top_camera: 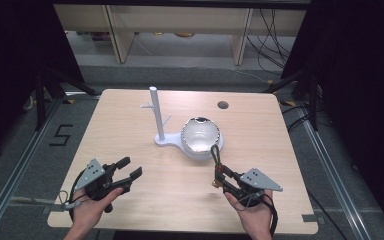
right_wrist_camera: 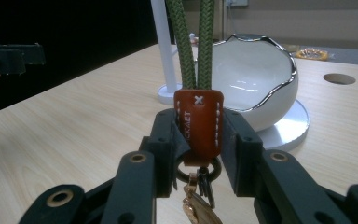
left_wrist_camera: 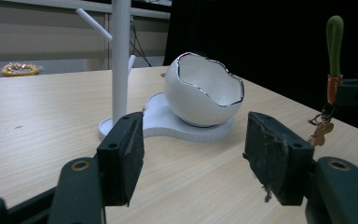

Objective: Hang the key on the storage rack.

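Note:
A keychain with a green cord loop [top_camera: 214,154] and a brown leather tab [right_wrist_camera: 199,121] stands upright in my right gripper [top_camera: 221,176], which is shut on the tab; a key [right_wrist_camera: 196,205] dangles below the jaws. The cord [right_wrist_camera: 205,46] rises straight up in the right gripper view. Beyond it sits a white egg-shaped bowl [top_camera: 200,135] with a silver rim, on a white base [top_camera: 166,140] that also carries a white post [top_camera: 155,112] with small pegs. My left gripper [top_camera: 131,167] hovers at the front left, open with nothing between its pads [left_wrist_camera: 129,161].
A round cable hole [top_camera: 223,105] lies in the table's far right. Pale shelving [top_camera: 180,30] stands behind the table, with cables on the floor. Dark curtains flank both sides. The table's front edge is just under both hands.

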